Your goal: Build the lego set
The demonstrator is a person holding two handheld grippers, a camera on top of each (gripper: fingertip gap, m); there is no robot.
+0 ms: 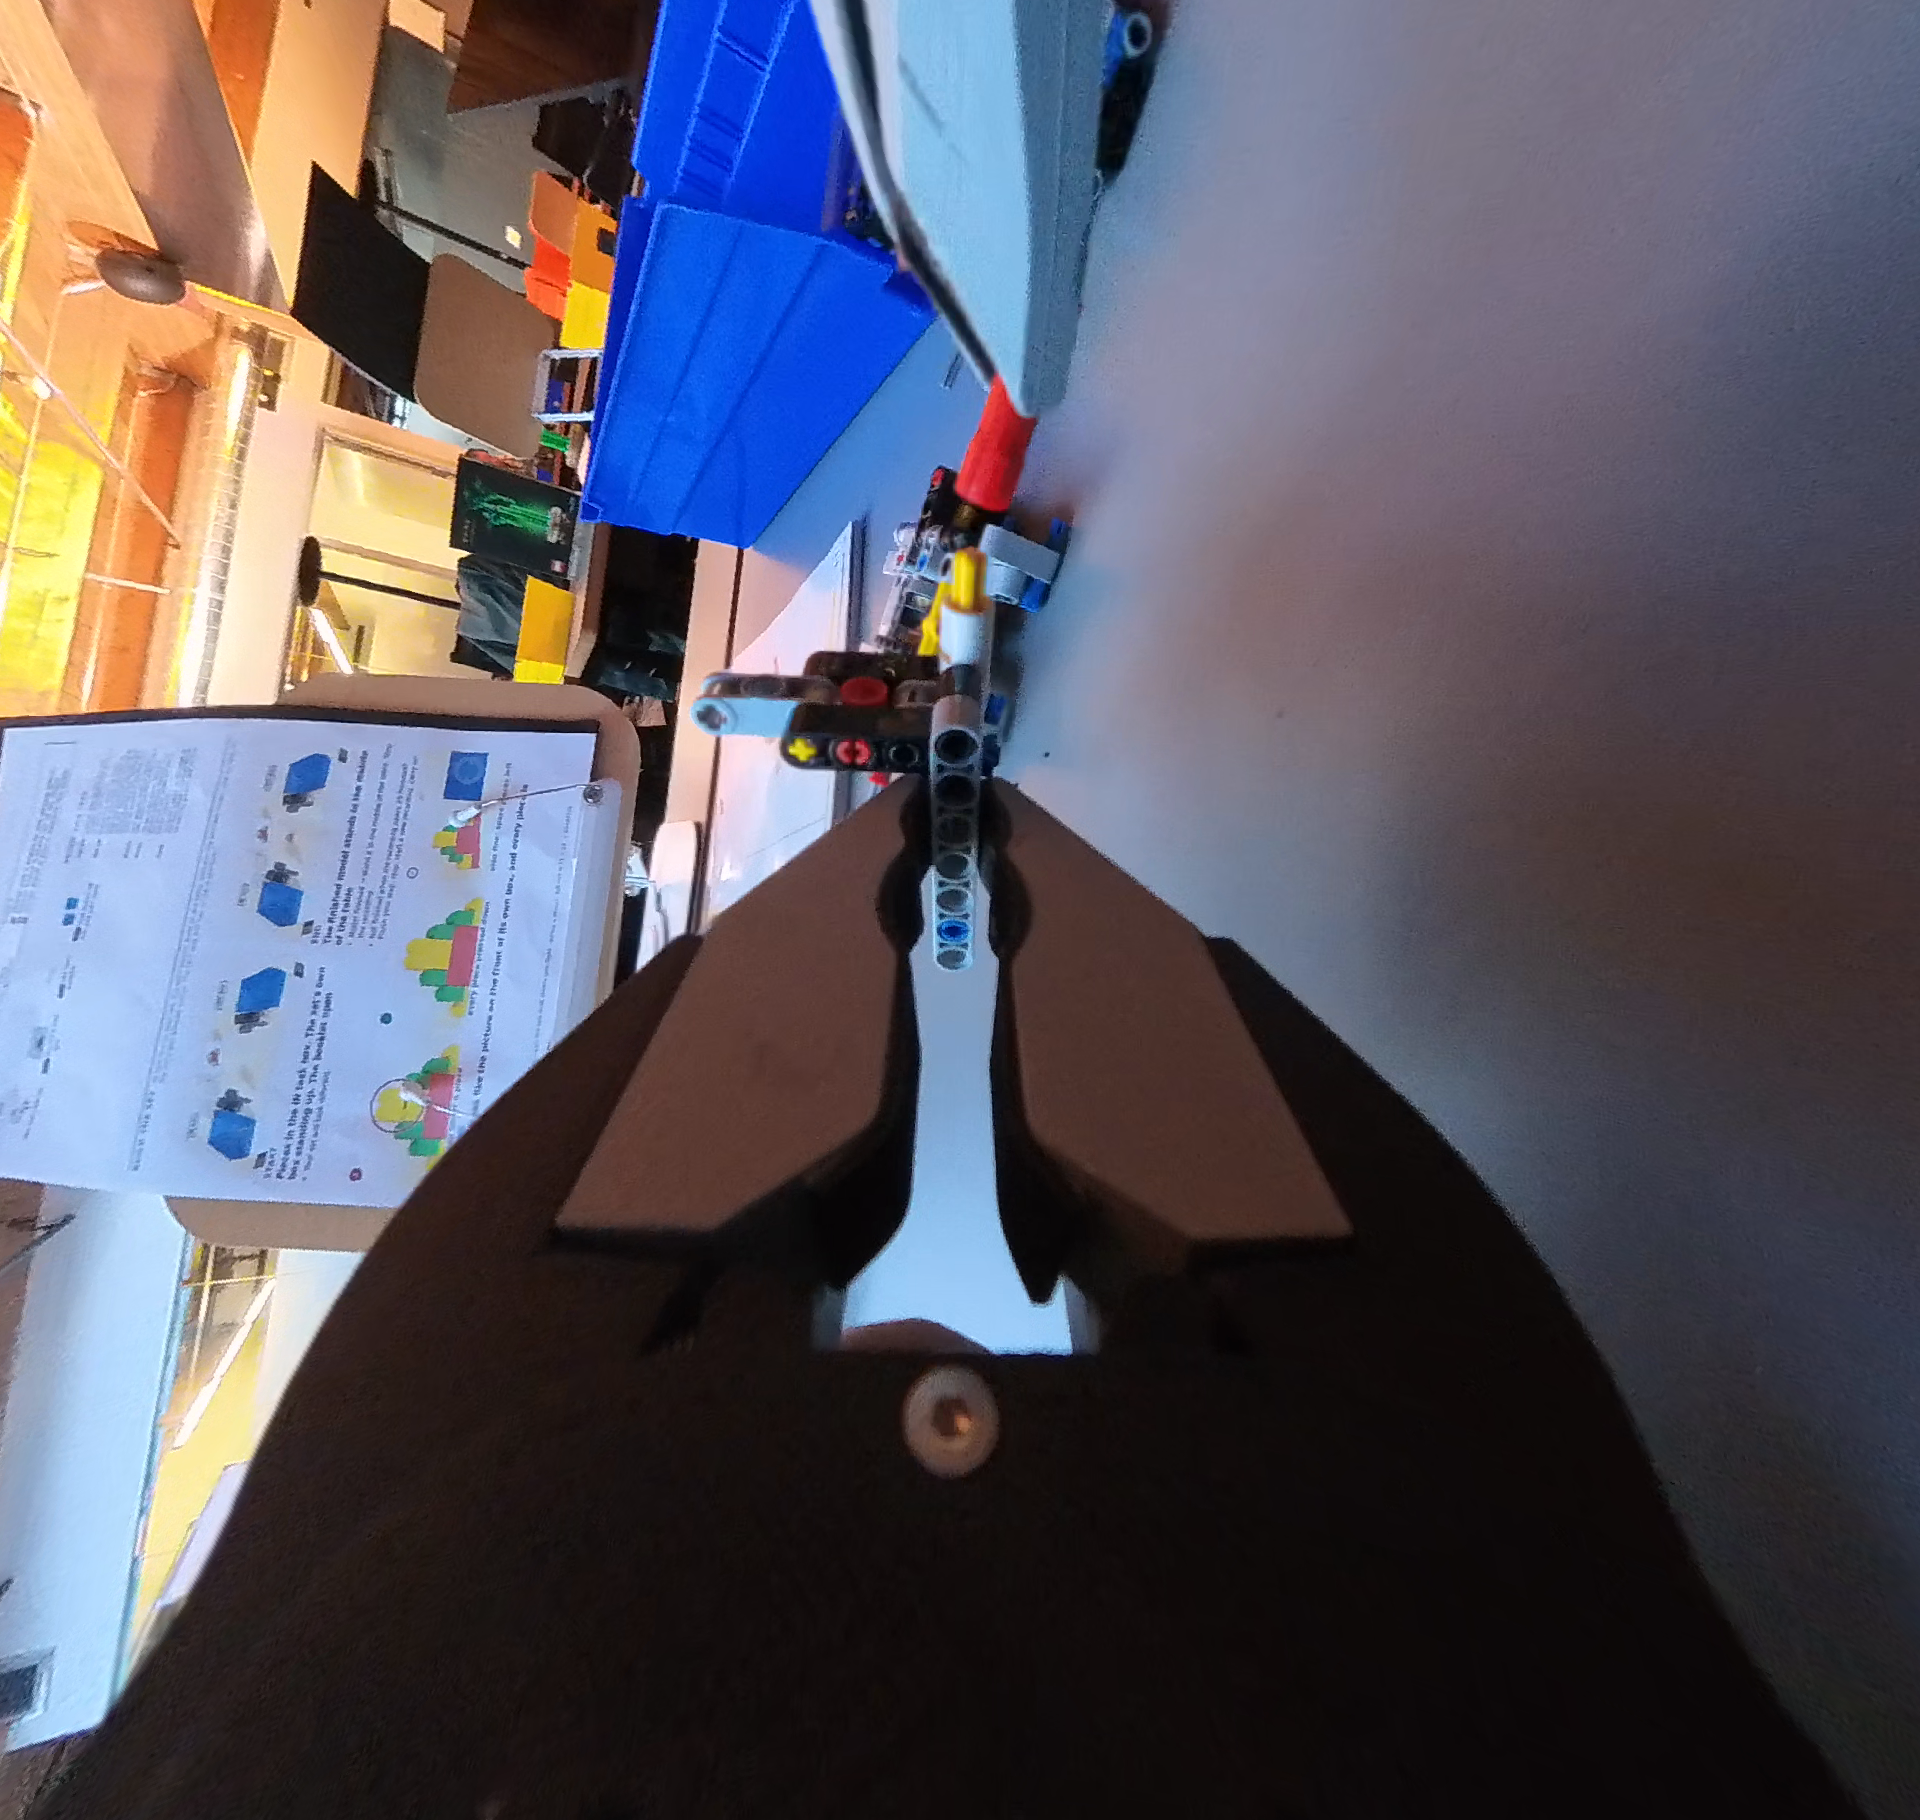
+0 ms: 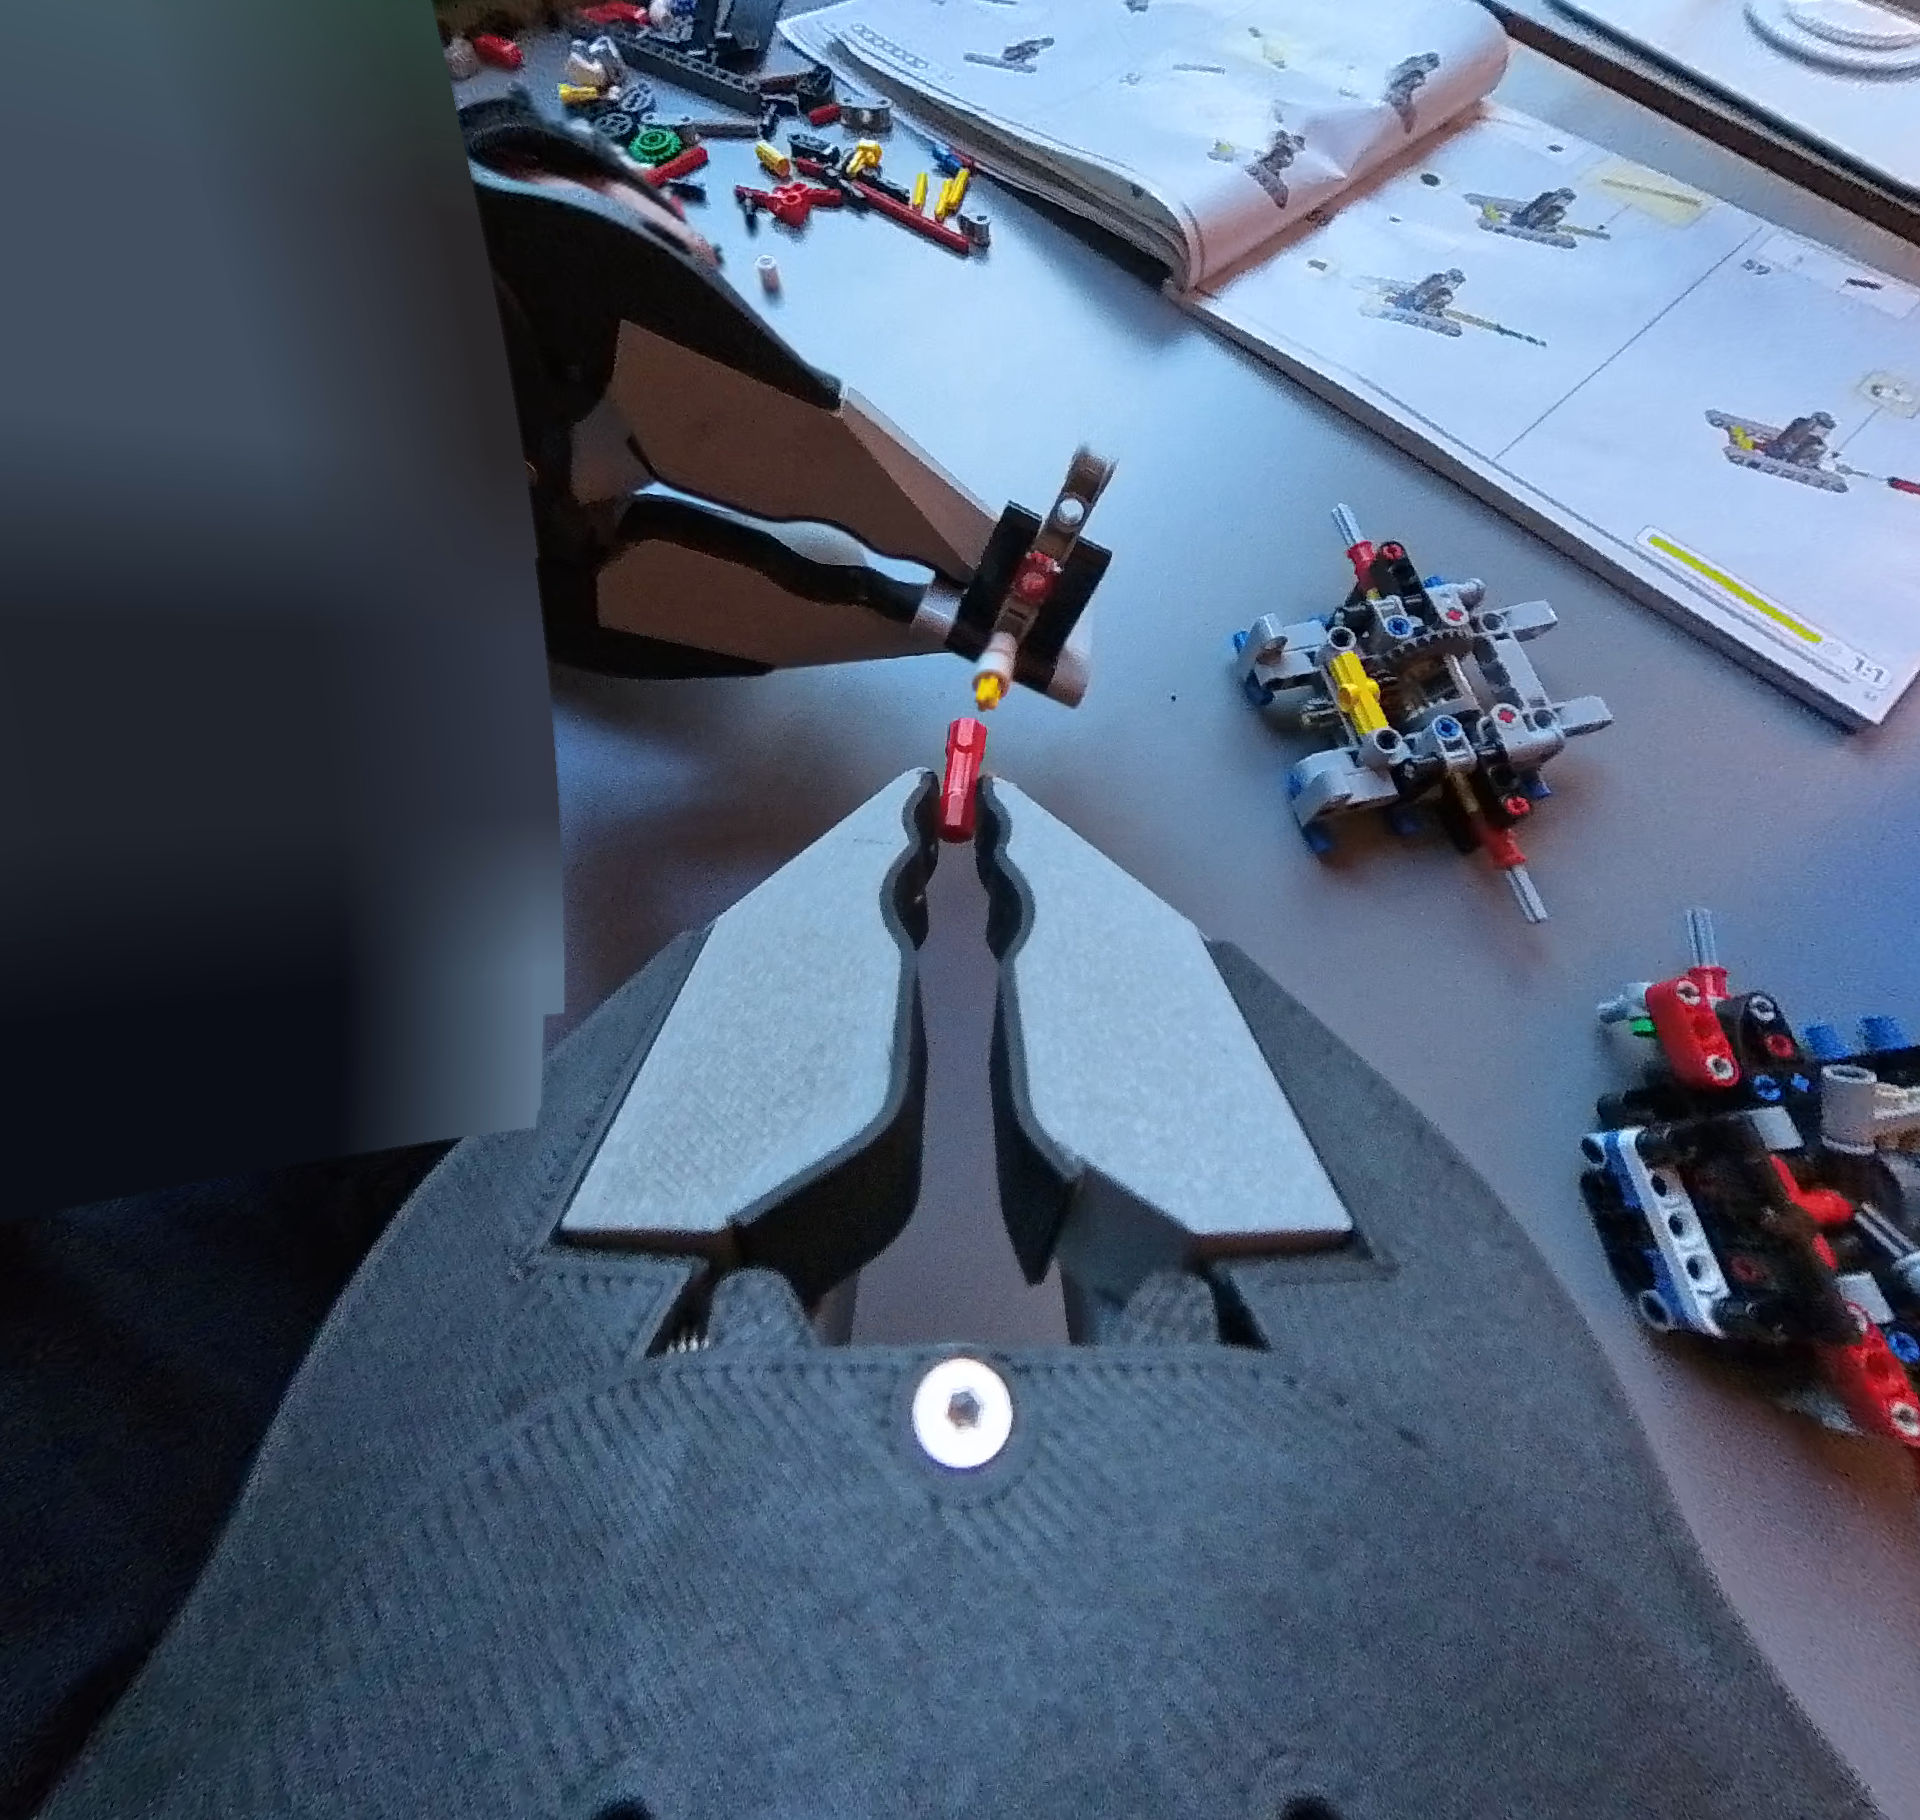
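An open white instruction booklet (image 2: 1195, 77) lay along the grey worktop's (image 2: 1039, 399) far edge. Nearer sat two part-built grey-and-black brick assemblies (image 2: 1423, 700), with loose pieces (image 2: 790, 170) scattered at the far left. The left hand-held gripper (image 2: 940, 591) was clamped on a small grey-and-black beam assembly (image 2: 1029, 586) with a yellow-tipped axle; the right hand-held gripper (image 2: 958, 796) pinched a short red connector (image 2: 960, 778) just below that tip, not yet joined.
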